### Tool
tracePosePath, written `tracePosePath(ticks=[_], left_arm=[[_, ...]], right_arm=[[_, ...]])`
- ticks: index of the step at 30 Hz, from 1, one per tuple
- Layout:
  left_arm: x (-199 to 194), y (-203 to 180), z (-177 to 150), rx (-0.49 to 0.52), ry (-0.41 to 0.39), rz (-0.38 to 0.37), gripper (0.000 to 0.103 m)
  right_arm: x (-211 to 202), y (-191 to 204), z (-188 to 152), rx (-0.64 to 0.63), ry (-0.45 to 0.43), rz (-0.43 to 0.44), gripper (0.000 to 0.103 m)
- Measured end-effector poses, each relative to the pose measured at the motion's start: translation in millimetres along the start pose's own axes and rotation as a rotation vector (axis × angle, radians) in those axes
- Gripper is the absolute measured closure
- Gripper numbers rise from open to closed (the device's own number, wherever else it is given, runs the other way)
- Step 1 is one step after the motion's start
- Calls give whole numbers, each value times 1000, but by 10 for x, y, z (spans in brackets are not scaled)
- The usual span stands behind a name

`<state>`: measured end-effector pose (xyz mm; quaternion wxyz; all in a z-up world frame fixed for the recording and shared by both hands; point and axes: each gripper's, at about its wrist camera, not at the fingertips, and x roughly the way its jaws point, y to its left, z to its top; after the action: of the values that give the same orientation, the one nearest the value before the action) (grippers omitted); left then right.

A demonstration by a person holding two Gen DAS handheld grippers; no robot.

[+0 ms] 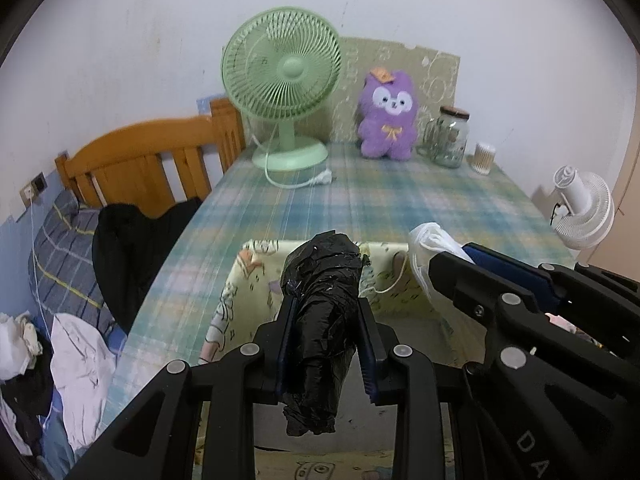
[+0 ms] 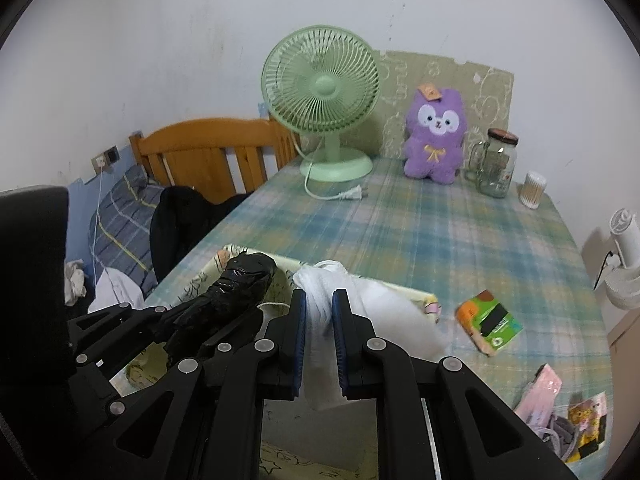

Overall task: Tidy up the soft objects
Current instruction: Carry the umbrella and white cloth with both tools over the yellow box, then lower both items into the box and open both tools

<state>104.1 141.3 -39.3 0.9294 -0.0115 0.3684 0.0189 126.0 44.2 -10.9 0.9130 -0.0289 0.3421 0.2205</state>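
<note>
My left gripper is shut on a rolled black plastic bag, which sticks up between the blue pads and hangs below them. It hovers over a pale yellow fabric storage box with cartoon prints at the table's near edge. My right gripper is shut on a bunched white plastic bag, held over the same box. In the left wrist view the right gripper and its white bag show at the right. In the right wrist view the left gripper and black bag show at the left.
On the plaid tablecloth stand a green fan, a purple plush toy, a glass jar and a cotton-swab tub. A tissue pack and pink packets lie at the right. A white clip fan and a bed with clothes flank the table.
</note>
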Motion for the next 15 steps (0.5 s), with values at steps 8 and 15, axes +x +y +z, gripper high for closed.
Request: tracePosePath(ticks=[8, 15], left_arm=[[193, 108, -68, -28, 52, 17, 70], [267, 150, -118, -22, 61, 45, 64]], right_arm=[[189, 78, -55, -13, 34, 17, 87], [294, 91, -78, -34, 50, 20, 71]])
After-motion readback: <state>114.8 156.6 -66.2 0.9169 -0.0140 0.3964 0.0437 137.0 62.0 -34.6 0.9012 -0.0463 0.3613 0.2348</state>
